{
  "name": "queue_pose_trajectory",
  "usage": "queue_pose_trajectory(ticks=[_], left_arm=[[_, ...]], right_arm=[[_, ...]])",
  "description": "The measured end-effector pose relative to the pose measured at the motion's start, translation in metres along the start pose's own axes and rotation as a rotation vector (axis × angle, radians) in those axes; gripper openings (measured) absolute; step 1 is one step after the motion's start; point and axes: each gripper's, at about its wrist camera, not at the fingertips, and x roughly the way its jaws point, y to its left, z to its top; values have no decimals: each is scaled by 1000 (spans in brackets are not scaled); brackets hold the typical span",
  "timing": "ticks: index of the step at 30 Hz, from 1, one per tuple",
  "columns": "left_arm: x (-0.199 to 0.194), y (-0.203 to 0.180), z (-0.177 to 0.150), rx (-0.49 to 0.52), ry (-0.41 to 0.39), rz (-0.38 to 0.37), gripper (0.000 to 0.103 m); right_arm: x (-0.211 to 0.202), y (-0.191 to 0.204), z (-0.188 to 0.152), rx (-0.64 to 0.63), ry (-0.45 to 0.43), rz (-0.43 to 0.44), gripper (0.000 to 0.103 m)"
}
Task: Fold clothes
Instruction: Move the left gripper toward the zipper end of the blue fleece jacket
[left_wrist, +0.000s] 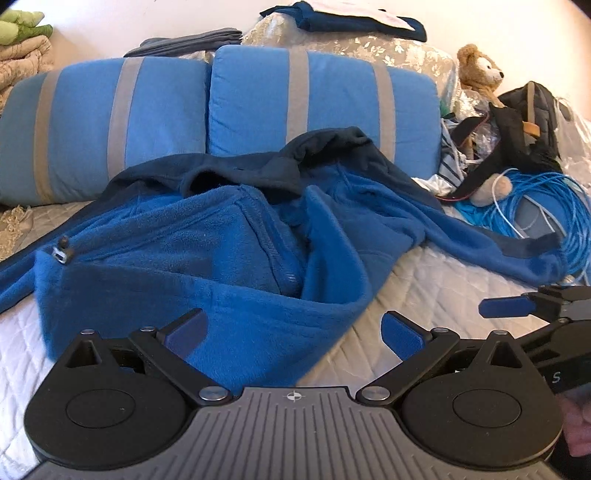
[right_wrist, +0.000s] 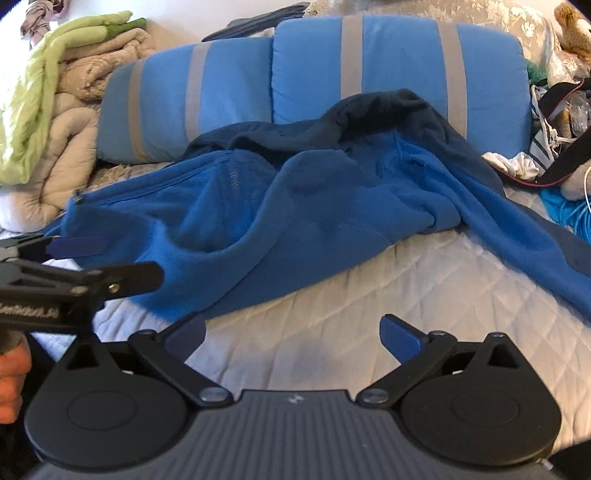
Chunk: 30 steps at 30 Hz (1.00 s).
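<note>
A blue fleece (left_wrist: 229, 236) lies rumpled across the middle of both views on a white quilt (right_wrist: 369, 295), its dark collar (left_wrist: 332, 144) pushed up against two blue pillows (left_wrist: 317, 99) in the upper half of the frame. One sleeve (left_wrist: 491, 240) trails to the right toward a coil of blue cable (left_wrist: 554, 206); the near hem sits bunched at centre left, and a zip pull (left_wrist: 62, 251) shows at the left edge of the left view. The left gripper (left_wrist: 293, 332) sits low in its own frame with its jaws spread wide, the hem just ahead of and partly between them, nothing pinched. The right gripper (right_wrist: 291, 332) is likewise spread and empty, above bare quilt at the bottom of its view, the cloth's edge a little ahead. Each tool shows in the other's camera at the frame edge. The step in hand looks like the start of a fold: the garment is not yet flat and neither tool has cloth. The next move probably calls for each gripper to close on a hem corner, then pull the body out smooth before any fold. The thick pile may bunch, so a bite on a single layer matters.
</note>
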Motion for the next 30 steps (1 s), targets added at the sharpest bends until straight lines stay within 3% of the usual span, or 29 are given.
queue_pose_trajectory(ticks=[4,10,14,30], left_arm=[[20,13,-10,-64,79,-6,102],[35,35,-11,-133,139,-37,102],[34,31,-12,-105,133,-24,102],[34,29,-15,-84,123,7,102]], right_arm=[[20,-11,-5,44,38,-23,103],[36,-30,-2,184,100,38,103],[39,-31,-1,217,111,70,103],[40,-30,2,211,119,58,103]])
